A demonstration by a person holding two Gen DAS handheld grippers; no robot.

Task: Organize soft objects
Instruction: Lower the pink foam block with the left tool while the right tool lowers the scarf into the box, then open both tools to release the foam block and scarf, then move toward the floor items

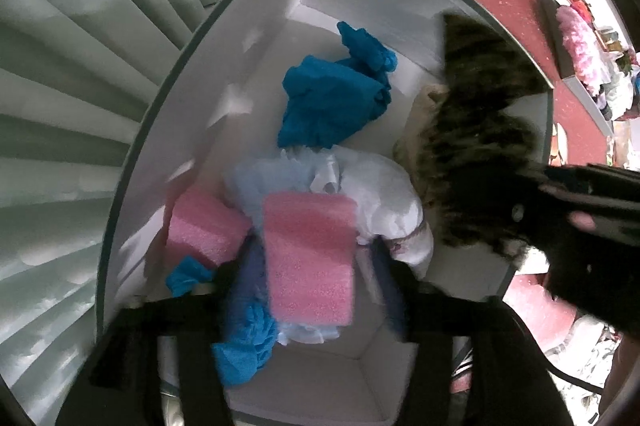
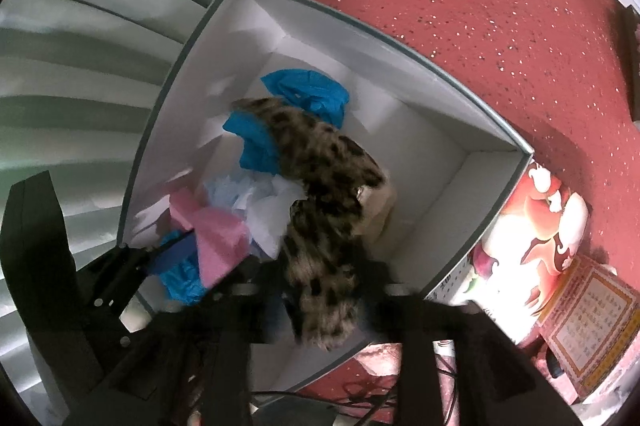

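Red speckled flooring [image 2: 460,6] spreads beyond the far and right sides of both tongs, and pale pleated curtains [image 1: 80,66] hang along their left. Directly beneath both tongs stands a large white box [image 1: 256,26] with a dark rim, open at the top. Just outside its right wall, to the right of the right gripper [image 2: 316,290], sits a carton printed with red and white pictures [image 2: 536,222].

Inside the box lies a heap of soft things. Biggest is a leopard-print plush piece [image 2: 328,194], which runs from the middle of the box toward the right gripper and passes between its jaws; those jaws stand spread and, as far as the blur allows, the pads do not press on the fur. From the left gripper [image 1: 310,282] this plush lies off to the right, against the box's right wall.

Ahead of the left gripper rests a crumpled deep blue cloth [image 1: 332,98], near the far end of the box. Closer in is a bundle of white and pale blue fabric [image 1: 376,194]. A pink foam block [image 1: 310,254] sits right between the left gripper's jaws, which are spread with a gap on each side of it, so it is not pinched. A second pink foam block [image 1: 204,230] lies just left of the first. Small bright blue cloth scraps [image 1: 244,342] sit nearest the left gripper, at its lower left.
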